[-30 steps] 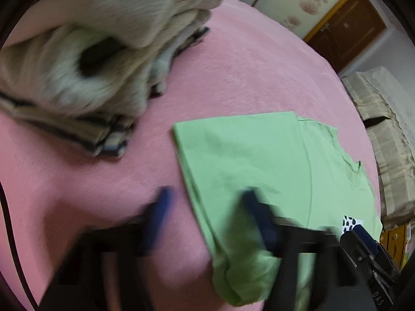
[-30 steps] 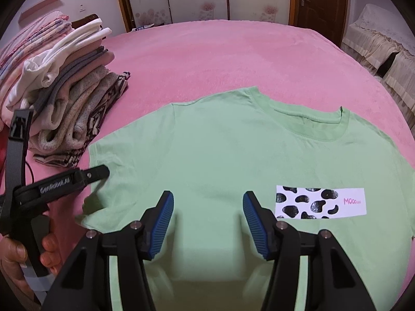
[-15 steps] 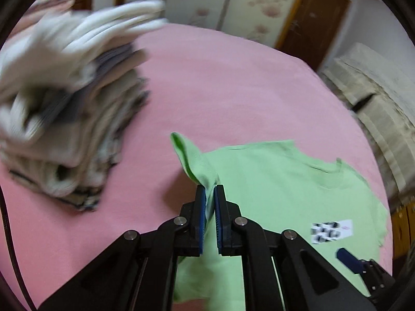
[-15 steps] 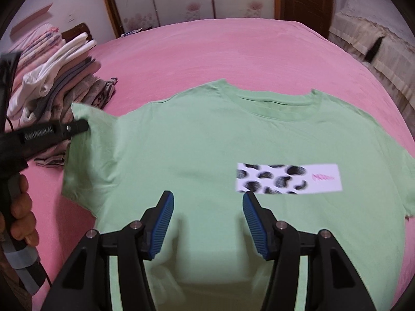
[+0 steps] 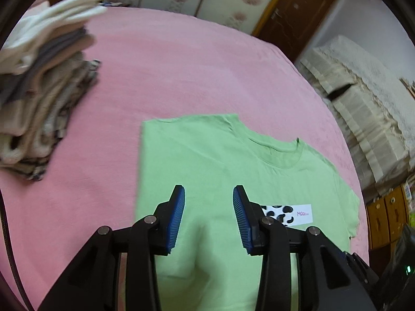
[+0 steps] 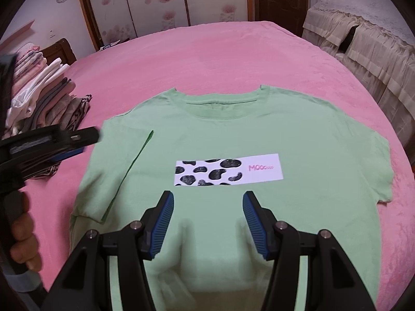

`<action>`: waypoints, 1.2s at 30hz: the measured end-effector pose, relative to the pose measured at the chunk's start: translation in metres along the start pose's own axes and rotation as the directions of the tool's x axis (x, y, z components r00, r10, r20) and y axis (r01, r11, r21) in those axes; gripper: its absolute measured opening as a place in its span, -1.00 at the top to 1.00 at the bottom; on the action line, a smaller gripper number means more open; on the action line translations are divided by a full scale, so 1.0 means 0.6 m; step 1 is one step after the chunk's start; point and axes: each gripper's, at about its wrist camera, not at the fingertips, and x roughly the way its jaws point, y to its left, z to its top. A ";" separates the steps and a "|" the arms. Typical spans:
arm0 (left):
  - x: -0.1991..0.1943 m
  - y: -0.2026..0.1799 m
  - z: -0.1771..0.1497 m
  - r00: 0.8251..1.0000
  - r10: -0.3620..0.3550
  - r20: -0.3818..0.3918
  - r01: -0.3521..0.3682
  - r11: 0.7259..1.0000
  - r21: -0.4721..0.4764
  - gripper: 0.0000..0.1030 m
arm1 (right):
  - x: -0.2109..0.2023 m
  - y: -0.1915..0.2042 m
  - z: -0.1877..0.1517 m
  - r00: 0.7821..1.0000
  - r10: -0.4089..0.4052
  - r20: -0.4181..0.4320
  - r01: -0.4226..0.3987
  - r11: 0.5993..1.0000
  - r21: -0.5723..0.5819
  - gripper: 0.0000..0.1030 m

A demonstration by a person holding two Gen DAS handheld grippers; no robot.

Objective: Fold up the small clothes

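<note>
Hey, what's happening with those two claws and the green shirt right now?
Left claw open, empty. Right claw open, empty. Green T-shirt flat on pink bed, one sleeve folded in. Clothes stack alongside, apart.

left wrist: low over shirt's left edge, facing forward | right wrist: centred, close | shared: green shirt (image 5: pixel 233 165), folded pile (image 6: pixel 44 98)

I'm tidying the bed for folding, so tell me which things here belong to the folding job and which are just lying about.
Part of the job:
- green T-shirt, flat on the pink bedspread, one sleeve folded in
- left claw, open
- right claw, open
- stack of folded clothes

Just lying about:
- beige covered sofa
- wooden door
</note>
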 end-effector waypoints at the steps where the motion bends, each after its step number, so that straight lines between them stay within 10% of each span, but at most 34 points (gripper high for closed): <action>1: -0.009 0.014 -0.006 1.000 0.019 0.012 -0.019 1.000 -0.009 0.28 | 0.002 0.000 0.003 1.000 -0.001 0.001 0.001 1.000 -0.004 -0.08; 7: -0.040 0.090 -0.038 0.988 0.151 -0.002 -0.151 0.988 -0.026 0.28 | 0.019 0.010 0.017 1.000 0.025 0.001 -0.025 0.999 -0.037 -0.08; 16: 0.015 0.132 -0.090 0.991 0.074 -0.115 -0.081 0.995 -0.064 0.29 | 0.082 0.073 0.078 0.991 0.127 -0.032 -0.131 0.983 -0.131 -0.08; 23: 0.054 0.126 -0.100 0.987 0.055 -0.153 -0.060 0.998 -0.029 0.86 | 0.175 0.090 0.113 0.986 0.126 -0.113 -0.139 0.983 -0.117 -0.08; 27: 0.052 0.139 -0.107 0.990 0.043 -0.136 -0.051 0.997 -0.055 0.88 | 0.219 0.108 0.123 0.981 0.132 -0.139 -0.148 0.983 -0.113 0.29; 36: 0.012 0.180 -0.128 0.993 -0.011 -0.117 -0.009 0.986 -0.168 0.73 | 0.214 0.119 0.123 0.986 0.113 -0.123 -0.128 0.984 -0.125 0.30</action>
